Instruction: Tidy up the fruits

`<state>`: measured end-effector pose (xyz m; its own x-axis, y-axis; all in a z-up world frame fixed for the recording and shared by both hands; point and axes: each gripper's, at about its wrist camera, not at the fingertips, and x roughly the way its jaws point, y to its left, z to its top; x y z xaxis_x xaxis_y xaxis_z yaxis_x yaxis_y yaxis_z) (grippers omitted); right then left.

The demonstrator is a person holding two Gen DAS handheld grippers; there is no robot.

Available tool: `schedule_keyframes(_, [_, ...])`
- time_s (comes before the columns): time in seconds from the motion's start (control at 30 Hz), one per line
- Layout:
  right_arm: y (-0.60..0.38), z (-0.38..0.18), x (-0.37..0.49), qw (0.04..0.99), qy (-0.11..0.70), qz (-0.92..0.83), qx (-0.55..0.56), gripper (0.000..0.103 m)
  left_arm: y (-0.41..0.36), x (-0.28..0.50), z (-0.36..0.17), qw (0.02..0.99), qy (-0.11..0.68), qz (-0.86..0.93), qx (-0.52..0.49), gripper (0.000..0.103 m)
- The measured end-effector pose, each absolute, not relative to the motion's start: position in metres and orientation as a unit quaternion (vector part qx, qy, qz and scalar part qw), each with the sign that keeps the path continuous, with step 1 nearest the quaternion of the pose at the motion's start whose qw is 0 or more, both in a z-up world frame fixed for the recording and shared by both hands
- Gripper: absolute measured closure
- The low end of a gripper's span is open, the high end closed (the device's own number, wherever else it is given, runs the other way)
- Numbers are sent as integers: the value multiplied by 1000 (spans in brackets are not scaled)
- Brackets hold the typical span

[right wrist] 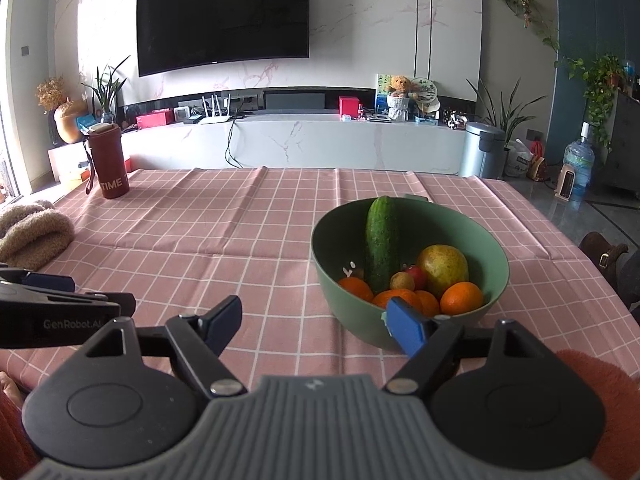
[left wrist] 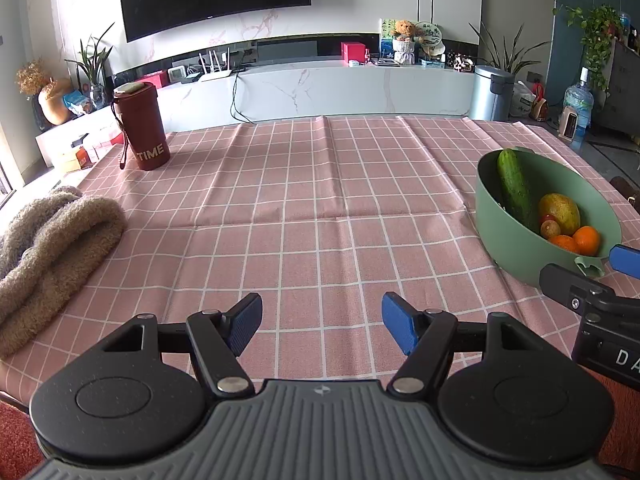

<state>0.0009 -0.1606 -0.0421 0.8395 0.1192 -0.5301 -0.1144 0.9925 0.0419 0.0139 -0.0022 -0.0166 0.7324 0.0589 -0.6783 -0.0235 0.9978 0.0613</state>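
A green bowl [right wrist: 496, 258] stands on the pink checked tablecloth [right wrist: 240, 240] at the right. In it lie a cucumber [right wrist: 382, 242] leaning on the far wall, a yellow-green mango [right wrist: 444, 264], several oranges [right wrist: 462, 298], a small red fruit [right wrist: 416, 274] and a small brown fruit [right wrist: 402, 281]. My right gripper [right wrist: 316, 322] stands open just short of the bowl's near rim, nothing between its fingers. My left gripper [left wrist: 320, 322] is open over bare cloth, left of the bowl [left wrist: 516, 252], holding nothing.
A dark red cylinder marked TIME [left wrist: 140, 126] stands at the far left of the table. A fuzzy beige cloth [left wrist: 52, 248] lies at the left edge. Beyond the table are a white TV bench [right wrist: 320, 142], a metal bin [right wrist: 482, 148] and a water bottle [right wrist: 578, 166].
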Motion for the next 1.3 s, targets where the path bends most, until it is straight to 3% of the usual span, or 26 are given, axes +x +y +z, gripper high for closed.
schedule_keyframes(1.3, [-157, -45, 2, 957, 281, 65, 5, 26, -2, 13, -16, 930, 365, 21, 23, 22])
